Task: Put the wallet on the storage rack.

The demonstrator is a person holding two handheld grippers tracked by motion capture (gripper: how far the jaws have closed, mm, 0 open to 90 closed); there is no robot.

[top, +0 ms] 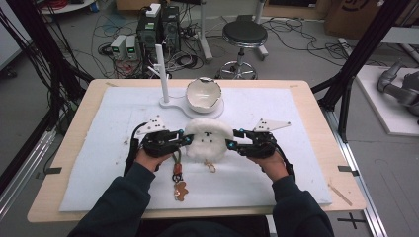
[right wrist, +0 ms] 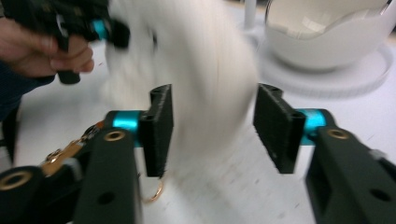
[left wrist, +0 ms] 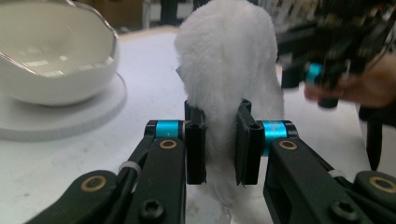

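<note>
A fluffy white plush toy (top: 208,138) with a small face sits mid-table between both grippers. My left gripper (top: 187,138) is shut on the plush's left edge; in the left gripper view its pads (left wrist: 196,144) squeeze the plush (left wrist: 224,79) thin. My right gripper (top: 230,143) stands open at the plush's right side. In the right gripper view its jaws are wide apart around the blurred plush (right wrist: 187,79). A strap with a brown gingerbread charm (top: 181,189) and a gold ring (top: 211,167) hang from the plush toward me.
A white bowl (top: 203,93) with a wavy rim rests on a round white base, from which a white post (top: 161,74) rises, behind the plush. A white mat (top: 99,148) covers the wooden table. A stool and cables are on the floor beyond.
</note>
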